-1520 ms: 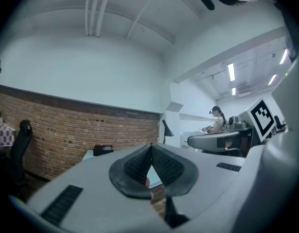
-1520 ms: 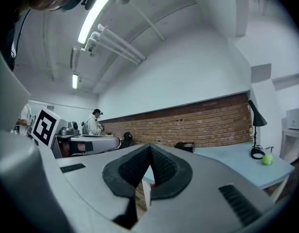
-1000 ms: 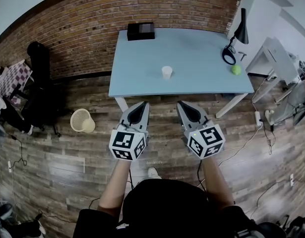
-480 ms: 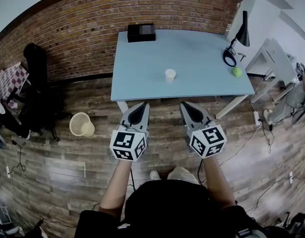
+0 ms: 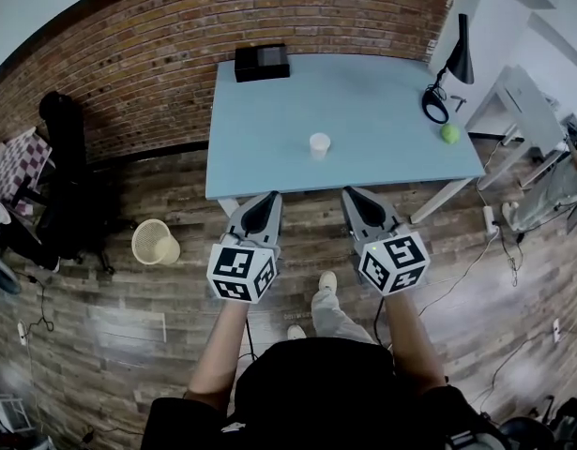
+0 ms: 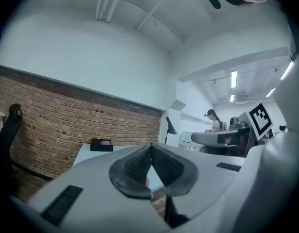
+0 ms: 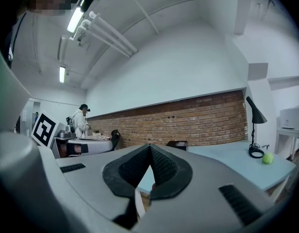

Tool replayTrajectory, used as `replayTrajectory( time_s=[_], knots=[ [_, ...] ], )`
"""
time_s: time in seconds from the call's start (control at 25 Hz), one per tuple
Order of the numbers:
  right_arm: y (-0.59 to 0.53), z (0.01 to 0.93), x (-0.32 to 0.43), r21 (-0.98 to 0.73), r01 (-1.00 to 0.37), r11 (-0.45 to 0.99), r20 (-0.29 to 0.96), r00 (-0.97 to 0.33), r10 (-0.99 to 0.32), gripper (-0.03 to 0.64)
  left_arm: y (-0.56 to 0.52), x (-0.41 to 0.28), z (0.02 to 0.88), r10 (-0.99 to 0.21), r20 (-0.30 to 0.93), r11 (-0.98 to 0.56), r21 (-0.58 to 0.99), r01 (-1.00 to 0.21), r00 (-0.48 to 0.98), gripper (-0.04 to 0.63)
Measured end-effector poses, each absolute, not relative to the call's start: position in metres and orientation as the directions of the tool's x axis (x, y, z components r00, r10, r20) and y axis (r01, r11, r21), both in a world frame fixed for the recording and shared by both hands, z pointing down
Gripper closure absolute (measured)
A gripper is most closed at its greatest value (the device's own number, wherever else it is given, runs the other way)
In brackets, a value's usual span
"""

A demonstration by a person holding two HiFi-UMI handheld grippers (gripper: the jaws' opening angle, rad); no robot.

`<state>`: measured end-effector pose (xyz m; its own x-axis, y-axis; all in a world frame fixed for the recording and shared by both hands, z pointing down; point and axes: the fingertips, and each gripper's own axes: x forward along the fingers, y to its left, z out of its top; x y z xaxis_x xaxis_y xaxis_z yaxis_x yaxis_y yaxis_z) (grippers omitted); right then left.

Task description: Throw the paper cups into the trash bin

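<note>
Closest to the body, held out level and side by side above the wooden plank floor (image 5: 129,317): left gripper (image 5: 268,200), jaws pressed together at the tip with nothing between them; right gripper (image 5: 350,196), jaws likewise closed tight and empty. Just past both tips, the near edge of a pale blue table (image 5: 260,157). Farther on, near the middle of that tabletop, well apart from either gripper and standing upright alone: one white paper cup (image 5: 319,145). Off to the left, down on the floor beyond the table's near corner and well apart from the cup: a pale openwork trash bin (image 5: 155,242). Toward the table's right end, a green ball (image 5: 448,132), and just behind it a black desk lamp (image 5: 457,59) with a ring-shaped base. At the table's far left corner, a black box (image 5: 262,62), set close against the red brick wall (image 5: 147,54). Farthest left along that wall, a black chair (image 5: 68,148).
</note>
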<state>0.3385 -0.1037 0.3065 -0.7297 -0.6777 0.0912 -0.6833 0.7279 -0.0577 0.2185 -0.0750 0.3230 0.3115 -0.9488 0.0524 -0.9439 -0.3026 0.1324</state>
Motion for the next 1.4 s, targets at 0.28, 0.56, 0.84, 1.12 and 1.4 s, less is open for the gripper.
replayTrajectory(
  time_s=[0.28, 0.56, 0.84, 1.12, 1.4],
  knots=[
    [-0.149, 0.310, 0.352, -0.084, -0.687, 0.722, 0.080, -0.727, -0.682, 0.612, -0.117, 0.234, 0.328, -0.944, 0.071, -0.314, 0.115, -0.942, 0.323, 0.586],
    [-0.203, 0.314, 0.358, -0.096, -0.679, 0.728, 0.077, -0.734, -0.675, 0.612, -0.168, 0.243, 0.333, -0.945, 0.085, -0.306, 0.107, -0.946, 0.316, 0.587],
    [-0.258, 0.315, 0.367, -0.101, -0.667, 0.738, 0.084, -0.745, -0.662, 0.612, -0.222, 0.255, 0.333, -0.948, 0.109, -0.290, 0.103, -0.951, 0.301, 0.587],
    [-0.312, 0.310, 0.375, -0.128, -0.641, 0.757, 0.077, -0.767, -0.637, 0.612, -0.267, 0.267, 0.328, -0.953, 0.137, -0.263, 0.081, -0.962, 0.272, 0.586],
    [-0.350, 0.313, 0.379, -0.151, -0.603, 0.783, 0.079, -0.797, -0.599, 0.612, -0.299, 0.276, 0.327, -0.959, 0.161, -0.226, 0.058, -0.972, 0.232, 0.586]
  ],
)
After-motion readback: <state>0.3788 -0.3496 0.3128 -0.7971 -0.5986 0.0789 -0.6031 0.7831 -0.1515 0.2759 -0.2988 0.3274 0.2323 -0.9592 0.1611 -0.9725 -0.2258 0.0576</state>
